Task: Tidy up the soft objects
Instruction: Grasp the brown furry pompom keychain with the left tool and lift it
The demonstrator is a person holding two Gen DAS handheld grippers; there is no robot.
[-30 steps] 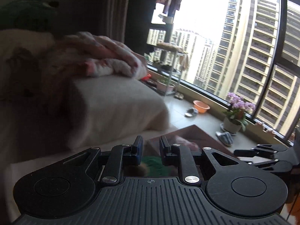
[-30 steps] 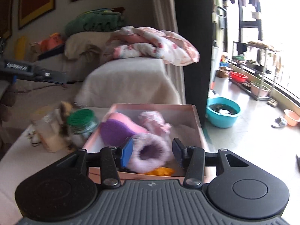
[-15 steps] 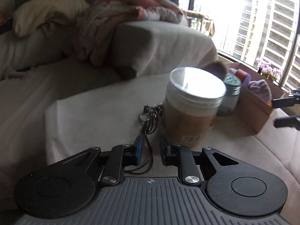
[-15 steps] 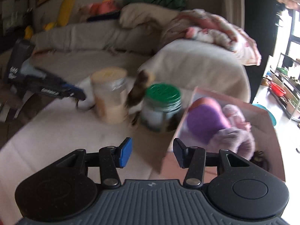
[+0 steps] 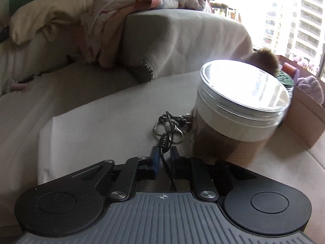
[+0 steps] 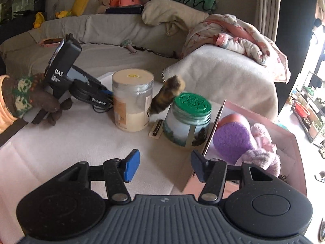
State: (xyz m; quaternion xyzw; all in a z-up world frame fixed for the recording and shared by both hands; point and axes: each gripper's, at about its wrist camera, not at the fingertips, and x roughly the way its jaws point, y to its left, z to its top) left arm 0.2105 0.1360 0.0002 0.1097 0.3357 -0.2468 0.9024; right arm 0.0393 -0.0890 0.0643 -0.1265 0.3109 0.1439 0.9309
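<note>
We had a pink box (image 6: 288,142) at the right edge of the white cloth (image 6: 61,152), and it already held the soft things: a purple sponge-like pad (image 6: 233,140), a lilac fuzzy slipper (image 6: 262,158) and something pale pink behind them. That told us the box was the collecting place. The hard things stood outside it: a clear jar (image 6: 132,101) with a pale lid, a green-lidded jar (image 6: 189,120) just beside the box wall, and a small flat clip (image 6: 156,130) lying between the two jars.

The one soft thing not yet in the box was a brown furry tail (image 6: 168,95), standing up behind and between the jars. We judged that it hung on the key rings (image 5: 168,128) and black cord (image 5: 164,142) lying to the left of the clear jar (image 5: 239,105), which would explain going for the cord and not the fur.

Our left tongs (image 5: 163,158) sat low on the cloth, close against the clear jar, with the tips nearly together and the cord running between them. They looked to be pinching the cord, though a slim gap showed, so the grip seemed light at best.

Our right tongs (image 6: 164,165) hung spread wide above the cloth, holding and touching nothing, with the right tip near the box's front corner. We judged them to be waiting to take the tail or steady the jars.
</note>
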